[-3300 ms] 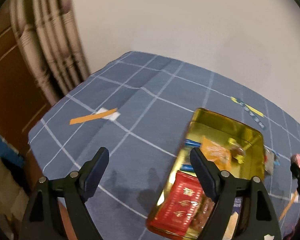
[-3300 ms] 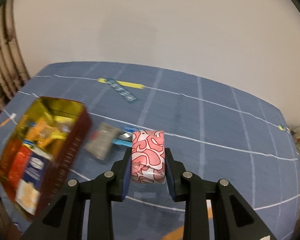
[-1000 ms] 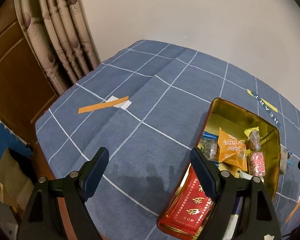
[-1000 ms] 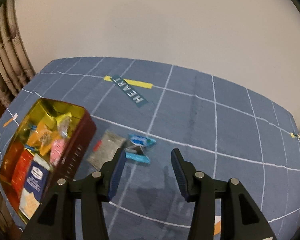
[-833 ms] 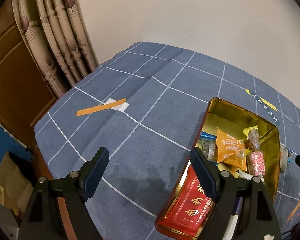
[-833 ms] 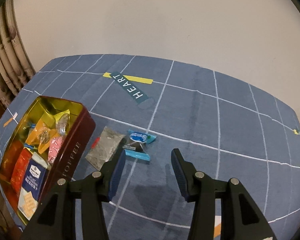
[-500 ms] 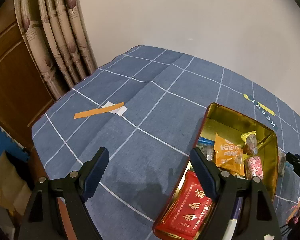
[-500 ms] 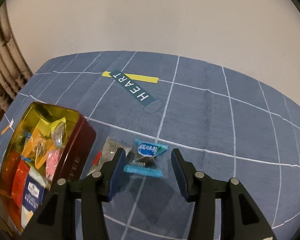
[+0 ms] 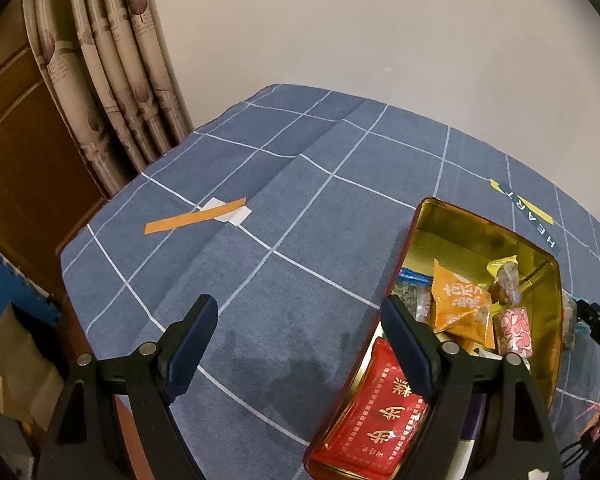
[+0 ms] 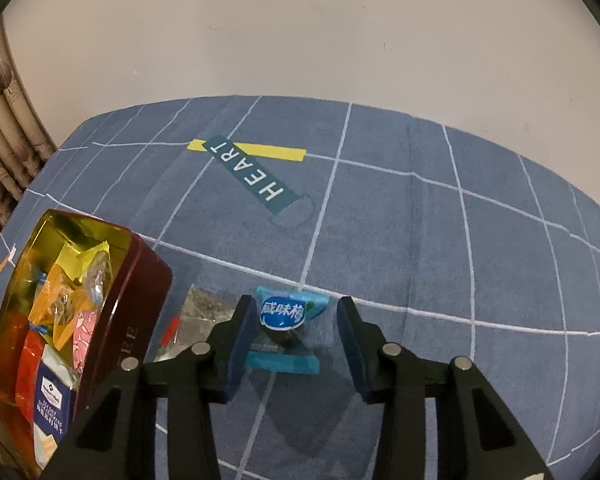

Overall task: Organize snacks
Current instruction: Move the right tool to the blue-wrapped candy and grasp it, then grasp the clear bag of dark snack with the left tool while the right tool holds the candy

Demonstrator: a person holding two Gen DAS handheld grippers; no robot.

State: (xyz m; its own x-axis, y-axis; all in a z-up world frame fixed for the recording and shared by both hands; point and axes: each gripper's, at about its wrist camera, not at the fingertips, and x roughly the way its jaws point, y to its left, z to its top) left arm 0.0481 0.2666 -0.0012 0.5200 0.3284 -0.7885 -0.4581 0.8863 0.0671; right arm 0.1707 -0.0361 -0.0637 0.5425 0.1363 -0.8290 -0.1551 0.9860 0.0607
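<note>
Blue candy packet (image 10: pixel 286 322): lying on the tablecloth (image 10: pixel 400 240) beside the tin (image 10: pixel 140 288), its long axis running along the right gripper (image 10: pixel 296 336). Jaws straddling it, closing, not yet pressing. Left gripper (image 9: pixel 300 344): farther, hanging apart, empty.

A room in a home: beige patterned pleated curtains (image 9: pixel 112 80) hang beside a brown wooden door (image 9: pixel 16 152) at the left edge of a table under a blue white-gridded cloth (image 9: pixel 300 216), against a plain off-white wall (image 10: pixel 300 40).
</note>
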